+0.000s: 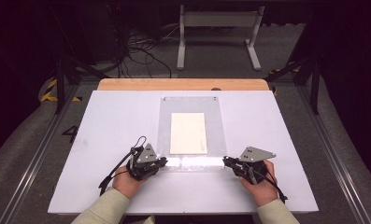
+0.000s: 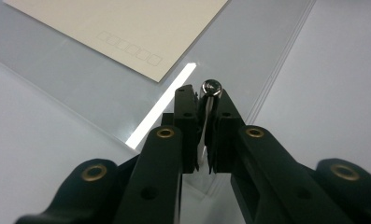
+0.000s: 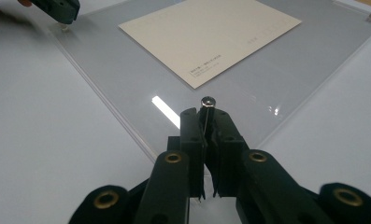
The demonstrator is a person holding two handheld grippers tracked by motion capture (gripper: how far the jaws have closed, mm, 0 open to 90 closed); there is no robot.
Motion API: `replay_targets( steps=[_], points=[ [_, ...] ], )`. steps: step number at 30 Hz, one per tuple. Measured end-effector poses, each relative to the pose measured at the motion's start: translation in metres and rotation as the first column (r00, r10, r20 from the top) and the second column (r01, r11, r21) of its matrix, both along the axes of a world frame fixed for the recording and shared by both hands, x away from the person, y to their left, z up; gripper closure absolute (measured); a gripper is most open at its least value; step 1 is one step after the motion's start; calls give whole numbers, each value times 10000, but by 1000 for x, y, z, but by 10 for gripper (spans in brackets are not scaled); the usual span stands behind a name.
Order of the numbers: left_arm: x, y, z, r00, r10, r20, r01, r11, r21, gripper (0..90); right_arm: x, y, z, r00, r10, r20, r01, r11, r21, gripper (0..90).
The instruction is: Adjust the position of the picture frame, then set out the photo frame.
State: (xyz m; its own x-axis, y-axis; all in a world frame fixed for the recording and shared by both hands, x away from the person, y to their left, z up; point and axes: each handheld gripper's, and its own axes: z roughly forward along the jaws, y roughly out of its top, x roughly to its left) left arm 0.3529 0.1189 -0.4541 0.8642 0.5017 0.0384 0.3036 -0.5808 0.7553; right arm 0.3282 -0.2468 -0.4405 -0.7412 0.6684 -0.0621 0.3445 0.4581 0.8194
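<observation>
A clear acrylic sheet lies flat on the white table, its long axis running near to far, centred slightly right of the middle. A cream card sits on it, also longer near to far, with a row of small printed boxes along one short end and a line of tiny print near the other. Small metal fittings mark the sheet's far corners.

The left gripper holds a slim, shiny metal pin clamped upright between its jaws at the sheet's near left corner. The right gripper is closed on a similar round-headed pin at the near right corner. A bright glare strip crosses the sheet's near edge between them.
</observation>
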Motion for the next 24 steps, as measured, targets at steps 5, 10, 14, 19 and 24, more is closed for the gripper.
replay_targets(
  steps=[5,10,14,19,24],
  points=[
    [-7,7,7,9992,-377,-109,374,9988,-313,677,-1,0,4,9999,-63,94,60,9995,305,650],
    [-9,18,20,9985,-456,-292,419,9923,-1165,580,-1,1,12,10000,3,22,-3,9999,170,686],
    [-9,32,31,9997,-197,-120,171,9816,-1903,504,3,3,14,10000,50,-11,-50,9999,-93,721],
    [-7,46,38,9998,179,67,-160,9742,-2251,434,9,2,17,9980,601,-190,-605,9980,-171,732],
    [-2,57,37,9989,469,-69,-471,9662,-2534,409,16,5,12,9961,715,-507,-734,9967,-360,745]
  ],
)
